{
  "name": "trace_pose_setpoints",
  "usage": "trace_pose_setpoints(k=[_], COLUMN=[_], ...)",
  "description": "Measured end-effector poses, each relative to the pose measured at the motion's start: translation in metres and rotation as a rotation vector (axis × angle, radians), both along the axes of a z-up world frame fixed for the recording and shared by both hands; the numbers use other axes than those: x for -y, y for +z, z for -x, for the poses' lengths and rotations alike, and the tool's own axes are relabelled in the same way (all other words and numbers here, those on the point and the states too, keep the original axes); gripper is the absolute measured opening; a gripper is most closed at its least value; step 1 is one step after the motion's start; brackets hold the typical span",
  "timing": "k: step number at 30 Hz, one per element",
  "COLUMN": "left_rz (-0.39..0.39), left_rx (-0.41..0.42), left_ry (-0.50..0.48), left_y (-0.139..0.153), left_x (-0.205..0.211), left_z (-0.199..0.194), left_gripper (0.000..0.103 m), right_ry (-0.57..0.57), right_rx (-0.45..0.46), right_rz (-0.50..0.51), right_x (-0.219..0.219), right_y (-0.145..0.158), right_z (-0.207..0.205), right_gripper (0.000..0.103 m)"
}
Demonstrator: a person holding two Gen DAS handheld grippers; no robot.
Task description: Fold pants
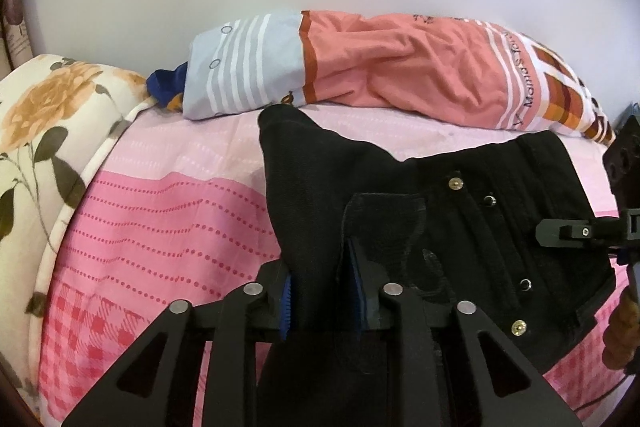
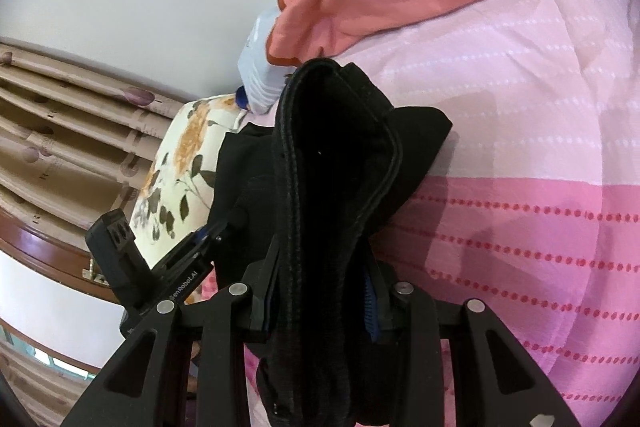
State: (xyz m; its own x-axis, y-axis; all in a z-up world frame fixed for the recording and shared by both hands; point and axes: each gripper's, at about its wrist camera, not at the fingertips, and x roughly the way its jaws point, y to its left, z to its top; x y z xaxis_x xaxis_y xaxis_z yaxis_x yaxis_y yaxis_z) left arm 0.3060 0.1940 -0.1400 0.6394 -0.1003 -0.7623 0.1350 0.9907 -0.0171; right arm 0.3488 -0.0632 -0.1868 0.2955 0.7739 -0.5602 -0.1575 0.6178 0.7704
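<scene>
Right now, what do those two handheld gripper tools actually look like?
Both are matte black plastic. The left gripper and right gripper each have angular linkage arms with triangular cut-outs, round silver pivot pins and blue ribbed pads inside the fingers. Seen from the right wrist, the left one's side bears white lettering, too small to read fully.

We see a bed with a pink sheet [image 1: 168, 211], and on it lie black pants [image 1: 460, 195], an orange pillow [image 1: 400, 67] and a flowery blanket [image 1: 48, 115].
</scene>
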Motion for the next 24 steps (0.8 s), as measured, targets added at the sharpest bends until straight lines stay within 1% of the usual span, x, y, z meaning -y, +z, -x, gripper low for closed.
trace_pose_setpoints(k=[1,3,7,10,12,14,18,20,24], left_rz=[-0.006,-0.006,-0.028,-0.018,-0.002,-0.004,0.042,0.050,0.044], left_rx=[0.001,-0.001,-0.009,-0.021,-0.023,-0.023,-0.029,-0.034,-0.031], left_ry=[0.009,0.018,0.053,0.069,0.076,0.091,0.106,0.112,0.114], left_y=[-0.002,-0.005,-0.015,-0.023,-0.026,-0.028,-0.033,-0.034,-0.032], left_x=[-0.001,-0.004,-0.010,-0.017,-0.022,-0.025,-0.033,-0.035,-0.034], left_z=[0.001,0.001,0.002,0.003,0.004,0.003,0.002,0.002,0.003], left_gripper=[0.033,0.034,0.046,0.054,0.057,0.067,0.071,0.074,0.074], right_ry=[-0.007,-0.018,-0.035,-0.056,-0.069,-0.076,-0.079,-0.080,-0.089], right_rx=[-0.006,-0.013,-0.019,-0.032,-0.036,-0.038,-0.041,-0.042,-0.030], right_rz=[-0.005,-0.016,-0.027,-0.042,-0.051,-0.056,-0.056,-0.056,-0.022], right_x=[0.002,0.005,0.009,0.014,0.018,0.021,0.022,0.023,0.023], right_y=[-0.002,-0.005,-0.008,-0.012,-0.014,-0.016,-0.016,-0.016,-0.012], right_z=[0.000,0.001,0.003,0.004,0.006,0.008,0.013,0.015,0.020], right_gripper=[0.034,0.036,0.041,0.046,0.047,0.048,0.049,0.049,0.050])
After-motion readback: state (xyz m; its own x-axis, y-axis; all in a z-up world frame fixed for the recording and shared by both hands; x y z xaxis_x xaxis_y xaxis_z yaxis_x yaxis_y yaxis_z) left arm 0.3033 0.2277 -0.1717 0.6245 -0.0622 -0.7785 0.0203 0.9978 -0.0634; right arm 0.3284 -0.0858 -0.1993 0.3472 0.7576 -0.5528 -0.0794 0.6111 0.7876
